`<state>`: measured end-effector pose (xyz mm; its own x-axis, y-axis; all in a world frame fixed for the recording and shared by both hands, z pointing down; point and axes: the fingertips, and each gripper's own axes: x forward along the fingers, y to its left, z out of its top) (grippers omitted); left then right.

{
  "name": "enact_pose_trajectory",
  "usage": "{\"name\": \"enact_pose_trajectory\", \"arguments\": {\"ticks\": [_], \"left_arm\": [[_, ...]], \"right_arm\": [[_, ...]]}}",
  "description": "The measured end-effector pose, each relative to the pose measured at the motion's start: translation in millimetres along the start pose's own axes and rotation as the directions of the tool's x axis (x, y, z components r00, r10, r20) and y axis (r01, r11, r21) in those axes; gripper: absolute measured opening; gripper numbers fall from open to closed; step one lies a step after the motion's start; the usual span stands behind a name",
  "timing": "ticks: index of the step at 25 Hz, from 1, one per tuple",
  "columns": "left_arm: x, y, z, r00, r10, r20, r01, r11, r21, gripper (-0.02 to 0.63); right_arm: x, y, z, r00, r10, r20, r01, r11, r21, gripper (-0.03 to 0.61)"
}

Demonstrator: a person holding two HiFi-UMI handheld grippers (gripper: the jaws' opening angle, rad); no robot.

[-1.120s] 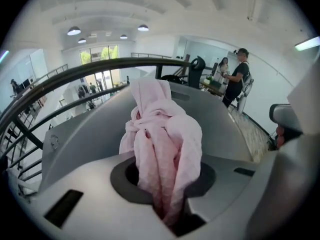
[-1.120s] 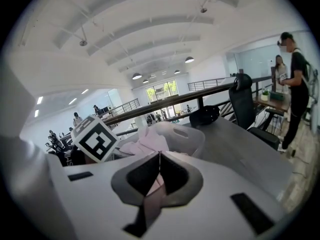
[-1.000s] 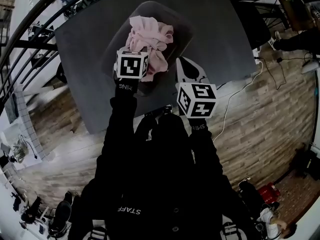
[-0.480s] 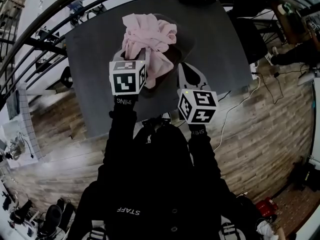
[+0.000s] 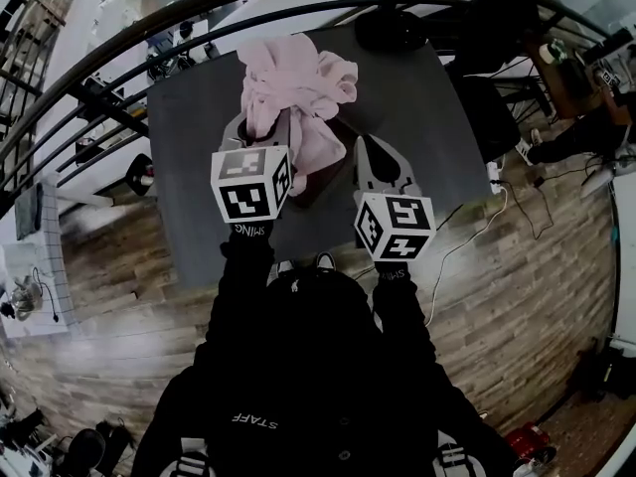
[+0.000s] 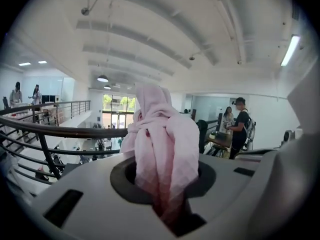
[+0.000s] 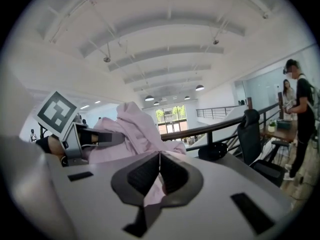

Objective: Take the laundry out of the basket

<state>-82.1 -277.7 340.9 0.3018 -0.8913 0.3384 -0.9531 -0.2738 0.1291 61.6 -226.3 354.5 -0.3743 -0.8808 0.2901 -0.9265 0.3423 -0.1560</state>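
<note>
Grey table (image 5: 427, 117) below; my left gripper (image 6: 167, 184) pinches the pink laundry (image 6: 160, 134); my right gripper (image 7: 159, 156) beside it is pressed together.

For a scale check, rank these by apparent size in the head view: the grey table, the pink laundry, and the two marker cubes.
1. grey table
2. pink laundry, held up nearer the camera, which may inflate it
3. left marker cube and right marker cube: alike, so unranked
</note>
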Motion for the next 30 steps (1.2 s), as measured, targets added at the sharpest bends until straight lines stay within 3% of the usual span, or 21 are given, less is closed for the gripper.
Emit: {"name": "enact_pose_trajectory", "arguments": {"ticks": [11,18,30], "left_arm": [[-42.9,4.6,53.8,0.977,0.025,0.212,-0.024,1.0,-0.007,0.1],[-62.7,10.7,64.1,0.956,0.031,0.292,-0.025,0.999,-0.023,0.098],[-81.8,-3.4,84.9,0.915,0.003,0.403,-0.009,1.0,0.014,0.099]], "right_arm": [[-6.8,23.3,51.8,0.991,0.009,0.131,0.002,0.996,-0.085,0.015],[-10.0,37.6,68.6,0.984,0.019,0.179,0.001,0.994,-0.109,0.015],[-27.1,46.3,98.4,0.951,0.015,0.307,0.03,0.989,-0.144,0.015]]}}
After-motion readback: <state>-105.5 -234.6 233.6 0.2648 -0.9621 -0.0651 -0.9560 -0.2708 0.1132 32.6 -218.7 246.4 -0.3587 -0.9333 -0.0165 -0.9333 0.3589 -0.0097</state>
